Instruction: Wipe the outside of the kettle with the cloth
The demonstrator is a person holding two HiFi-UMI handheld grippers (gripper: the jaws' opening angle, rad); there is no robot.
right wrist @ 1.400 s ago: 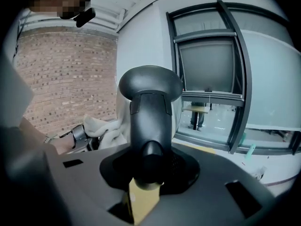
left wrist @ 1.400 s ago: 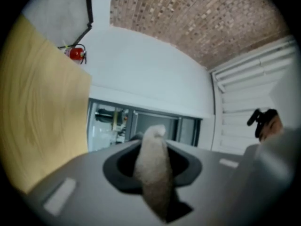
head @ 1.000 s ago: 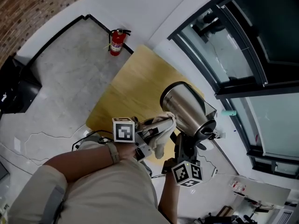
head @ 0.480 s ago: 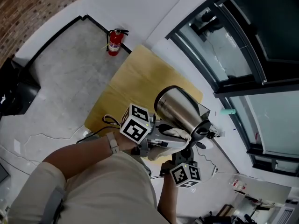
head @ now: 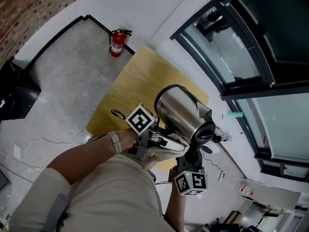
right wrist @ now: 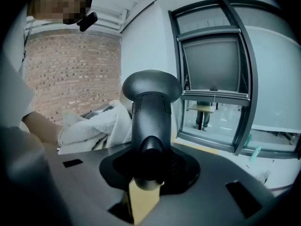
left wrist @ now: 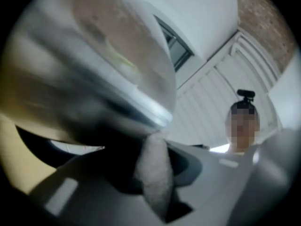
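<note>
Over the near edge of the yellow wooden table (head: 137,83), the left gripper (head: 175,144) is pinching a white terry cloth (left wrist: 153,173) between its jaws and pressing it against the near lower side of the shiny stainless-steel kettle (head: 179,109) — which is hanging tilted in the air. Just right, the right gripper (head: 192,158) is clamping the kettle's black plastic handle (right wrist: 150,112) — jaws tight on it.

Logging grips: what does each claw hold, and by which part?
Right claw grips the kettle by its black handle; left claw pinches the white cloth by a fold.
</note>
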